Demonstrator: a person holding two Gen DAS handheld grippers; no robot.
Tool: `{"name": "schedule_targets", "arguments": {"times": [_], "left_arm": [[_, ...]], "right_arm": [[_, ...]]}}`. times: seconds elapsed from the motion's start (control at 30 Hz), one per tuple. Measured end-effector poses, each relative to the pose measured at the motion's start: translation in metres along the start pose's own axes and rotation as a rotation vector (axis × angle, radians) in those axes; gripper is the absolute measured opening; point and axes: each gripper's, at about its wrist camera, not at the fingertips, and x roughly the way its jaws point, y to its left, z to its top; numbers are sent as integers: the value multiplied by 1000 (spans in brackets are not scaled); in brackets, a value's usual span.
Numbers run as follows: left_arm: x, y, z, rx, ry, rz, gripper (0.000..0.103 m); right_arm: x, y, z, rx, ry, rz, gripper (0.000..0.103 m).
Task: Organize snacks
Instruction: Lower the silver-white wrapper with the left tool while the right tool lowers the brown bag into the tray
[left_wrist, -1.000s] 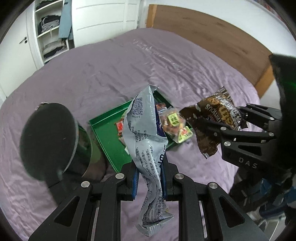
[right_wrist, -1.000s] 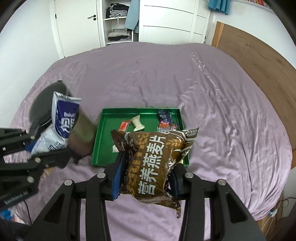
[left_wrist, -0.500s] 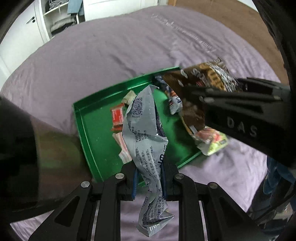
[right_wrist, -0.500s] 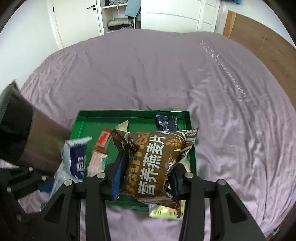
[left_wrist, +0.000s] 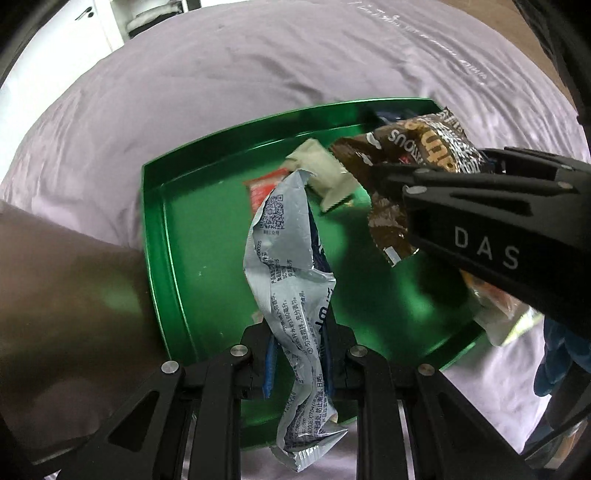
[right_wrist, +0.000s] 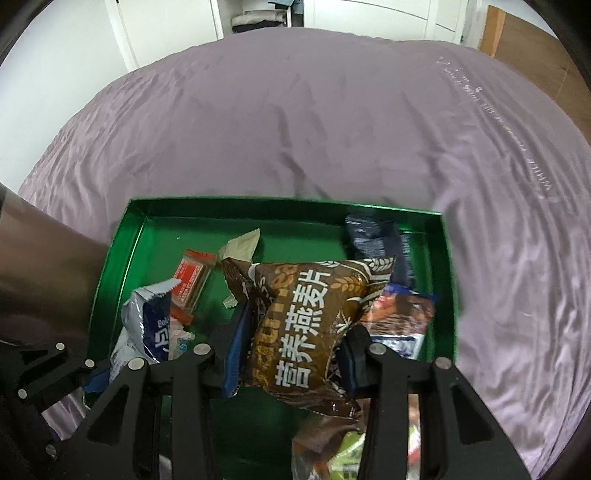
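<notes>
Only the right wrist view shows the blue wrapper (right_wrist: 373, 236).

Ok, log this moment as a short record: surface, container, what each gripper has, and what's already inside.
surface: purple bedsheet
container: green tray
left gripper: shut on grey-and-blue packet, above tray
right gripper: shut on brown oat packet, above tray
in tray: red-orange bar, beige wrapper, dark blue packet
</notes>
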Motion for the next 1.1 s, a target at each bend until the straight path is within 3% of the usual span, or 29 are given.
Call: {"name": "schedule_targets", "arguments": {"times": [0.23, 0.93, 1.03, 1.1], "left_arm": [[12, 8, 0, -38, 11, 14, 17], [6, 13, -11, -61, -23, 6, 18], [4, 13, -10, -64, -28, 7, 23], [0, 14, -10, -66, -40, 13, 35]], "right_arm": [[21, 4, -2, -20, 14, -3, 0], [22, 7, -5, -31, -5, -29, 0], [19, 5, -4, -25, -13, -35, 0], [17, 4, -3, -28, -19, -41, 6]]}}
